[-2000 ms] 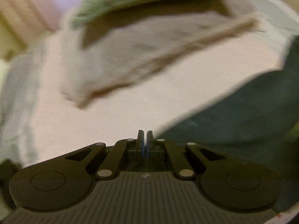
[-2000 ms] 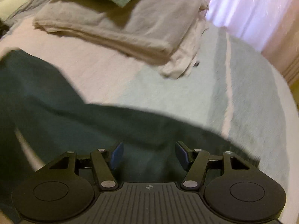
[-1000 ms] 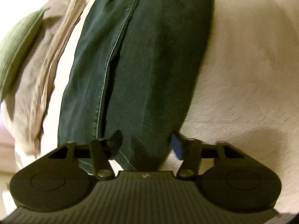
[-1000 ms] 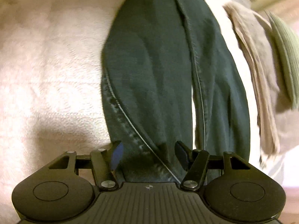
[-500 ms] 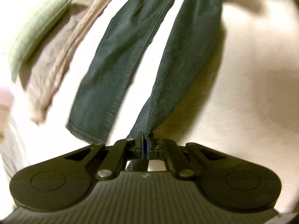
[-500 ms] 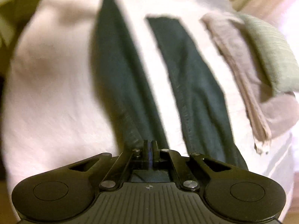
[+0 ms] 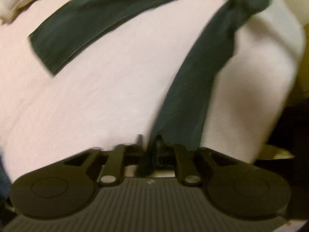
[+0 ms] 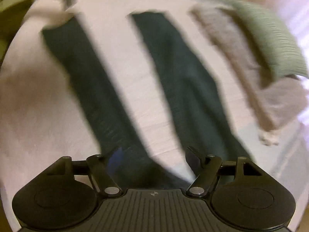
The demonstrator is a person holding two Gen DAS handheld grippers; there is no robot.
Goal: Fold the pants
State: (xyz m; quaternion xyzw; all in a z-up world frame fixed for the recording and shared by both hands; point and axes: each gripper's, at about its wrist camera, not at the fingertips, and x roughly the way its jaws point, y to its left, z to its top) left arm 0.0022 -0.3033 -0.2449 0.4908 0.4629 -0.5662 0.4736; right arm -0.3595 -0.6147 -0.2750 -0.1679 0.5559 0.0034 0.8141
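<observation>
The dark pants [image 8: 183,89] lie on the bed [image 7: 96,100], legs splayed apart. They look soft, floppy and light, so I'd take them at a hem or the waistband. My left tongs [image 7: 149,141] are easing apart, one leg's end between them. My right tongs [image 8: 154,158] are spreading wide above the near cloth, gripping nothing.

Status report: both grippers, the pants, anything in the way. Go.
Left gripper opening, pant leg at its fingers, grip unclear. Right gripper opening wide over pants, nothing pinched. Legs splayed apart on bed. Folded towels lie alongside.
</observation>
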